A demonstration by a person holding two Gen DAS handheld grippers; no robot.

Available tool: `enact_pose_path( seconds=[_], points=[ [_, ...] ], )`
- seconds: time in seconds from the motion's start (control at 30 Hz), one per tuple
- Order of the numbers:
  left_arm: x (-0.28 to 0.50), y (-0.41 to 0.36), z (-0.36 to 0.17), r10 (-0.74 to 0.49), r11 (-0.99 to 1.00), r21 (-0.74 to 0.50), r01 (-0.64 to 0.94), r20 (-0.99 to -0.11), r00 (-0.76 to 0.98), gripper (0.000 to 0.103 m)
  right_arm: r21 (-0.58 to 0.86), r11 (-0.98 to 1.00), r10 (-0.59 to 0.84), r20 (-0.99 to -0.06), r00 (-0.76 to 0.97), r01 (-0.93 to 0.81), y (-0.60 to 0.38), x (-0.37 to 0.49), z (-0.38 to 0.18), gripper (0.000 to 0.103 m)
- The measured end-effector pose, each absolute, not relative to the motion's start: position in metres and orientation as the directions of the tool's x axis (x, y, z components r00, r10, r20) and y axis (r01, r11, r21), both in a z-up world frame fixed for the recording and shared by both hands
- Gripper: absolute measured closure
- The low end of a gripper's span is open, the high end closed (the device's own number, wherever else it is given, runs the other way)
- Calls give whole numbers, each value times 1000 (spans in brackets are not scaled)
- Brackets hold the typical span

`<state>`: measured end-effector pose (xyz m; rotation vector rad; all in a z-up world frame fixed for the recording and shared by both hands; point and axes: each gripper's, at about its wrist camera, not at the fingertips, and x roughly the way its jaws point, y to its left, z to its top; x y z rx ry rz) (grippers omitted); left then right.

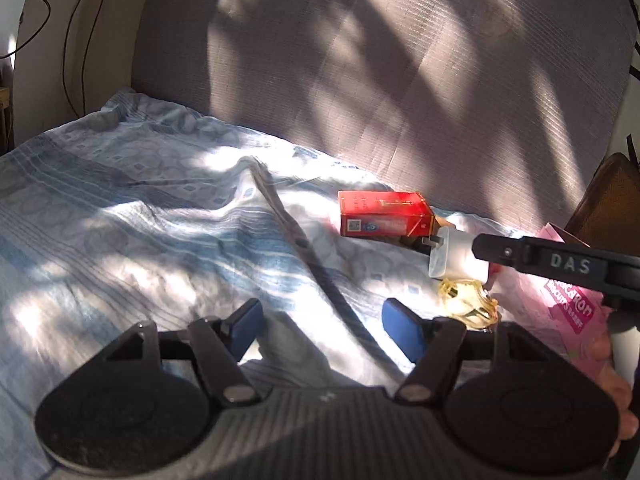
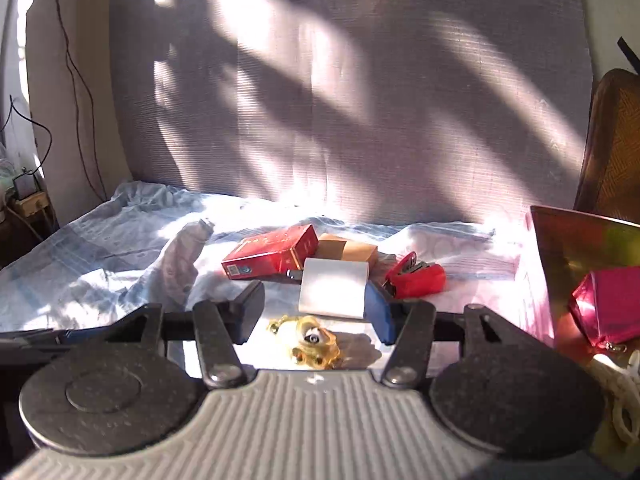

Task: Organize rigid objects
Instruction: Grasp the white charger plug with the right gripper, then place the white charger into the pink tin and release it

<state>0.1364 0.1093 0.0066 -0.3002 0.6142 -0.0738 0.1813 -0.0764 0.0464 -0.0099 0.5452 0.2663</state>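
A white plug adapter [image 1: 454, 254] [image 2: 334, 288] lies on the blue sheet, just before a red box [image 1: 384, 214] [image 2: 272, 254]. My right gripper [image 2: 316, 312] is open, its fingers on either side of the adapter's near edge; one finger [image 1: 496, 252] touches the adapter in the left wrist view. A yellow keychain charm [image 2: 314, 340] [image 1: 468, 300] lies under the right gripper. A red stapler [image 2: 416, 276] lies right of the adapter, a brown box [image 2: 348, 248] behind it. My left gripper [image 1: 324, 326] is open and empty over the sheet, left of the objects.
A grey padded headboard [image 1: 380, 60] rises behind the bed. A pink box [image 2: 580, 264] with a magenta pouch [image 2: 608, 304] stands at the right. A pink packet [image 1: 568, 304] lies at the right in the left wrist view. A sheet fold [image 2: 180, 260] stands up left of the red box.
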Motion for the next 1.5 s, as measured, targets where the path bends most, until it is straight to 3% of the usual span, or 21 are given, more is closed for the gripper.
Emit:
enact_pose_path(
  seconds=[0.1, 0.17, 0.33, 0.43, 0.57, 0.7, 0.8, 0.87, 0.97, 1.13, 1.27, 1.3, 1.37, 1.5],
  points=[
    [138, 111, 5, -150, 954, -299, -31, -565, 812, 35, 27, 980, 171, -629, 759, -198, -66, 227, 21, 37],
    [140, 113, 5, -150, 952, -303, -36, -568, 810, 34, 50, 983, 165, -670, 724, -177, -67, 239, 9, 47],
    [138, 113, 8, -174, 946, -323, -16, -552, 816, 34, 31, 976, 195, -554, 809, -214, -72, 199, 44, 48],
    [133, 110, 10, -200, 944, -329, 16, -534, 821, 34, 60, 948, 297, -530, 794, -314, -92, 149, 68, 48],
    [127, 97, 11, -356, 909, -380, 169, -502, 788, 32, 17, 900, 358, -599, 717, -435, -121, 70, 62, 48],
    [117, 62, 8, -568, 819, -410, 401, -480, 669, 32, -35, 875, 323, -701, 636, -483, -159, 10, 30, 48],
    [104, 32, 10, -655, 756, -422, 501, -479, 584, 36, -97, 920, 231, -646, 727, -379, -184, -28, 20, 44],
    [92, 12, 13, -687, 726, -415, 549, -474, 551, 36, -65, 941, 221, -625, 749, -331, -196, -43, 17, 38],
    [75, -16, 13, -735, 672, -425, 607, -482, 477, 41, -6, 961, 225, -569, 791, -277, -204, -60, 15, 37],
    [62, -47, 2, -719, 666, -386, 639, -559, 412, 41, -54, 956, 215, -537, 815, -288, -191, -62, 8, 37],
    [57, -49, -5, -744, 637, -435, 637, -565, 357, 42, -78, 954, 204, -544, 814, -291, -189, -50, 2, 32],
    [54, -52, -5, -744, 633, -433, 642, -568, 350, 46, -69, 953, 210, -555, 805, -296, -190, -45, -1, 33],
    [49, -57, -2, -721, 658, -397, 640, -577, 384, 47, -32, 956, 228, -546, 806, -292, -193, -43, 2, 46],
    [51, -59, 18, -744, 642, -415, 645, -539, 394, 48, -52, 959, 219, -490, 844, -279, -192, -52, 9, 46]
  ],
)
